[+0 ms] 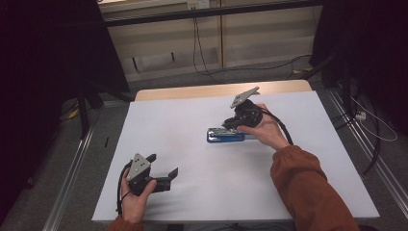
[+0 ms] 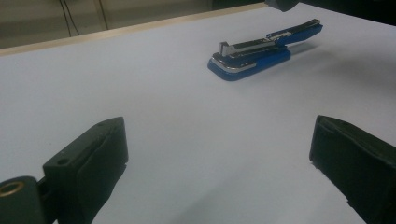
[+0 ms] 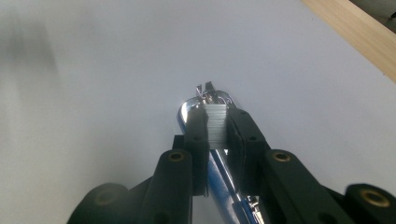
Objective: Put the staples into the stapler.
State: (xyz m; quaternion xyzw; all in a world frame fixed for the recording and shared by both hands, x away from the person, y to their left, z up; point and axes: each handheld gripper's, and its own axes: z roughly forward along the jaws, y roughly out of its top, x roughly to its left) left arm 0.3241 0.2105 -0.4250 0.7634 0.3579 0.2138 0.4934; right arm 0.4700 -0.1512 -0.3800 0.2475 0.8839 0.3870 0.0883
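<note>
Our right claw (image 3: 217,135) is closed narrow on a strip of staples (image 3: 215,122), just above the blue stapler (image 1: 225,135) on the white table (image 1: 192,192). Our left claw (image 2: 219,154) stands wide open, holding nothing, well apart from the stapler.

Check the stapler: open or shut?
Open. The blue stapler lies on the white table with its top arm lifted off the base; the right gripper is clamped on a strip of staples above its magazine.
</note>
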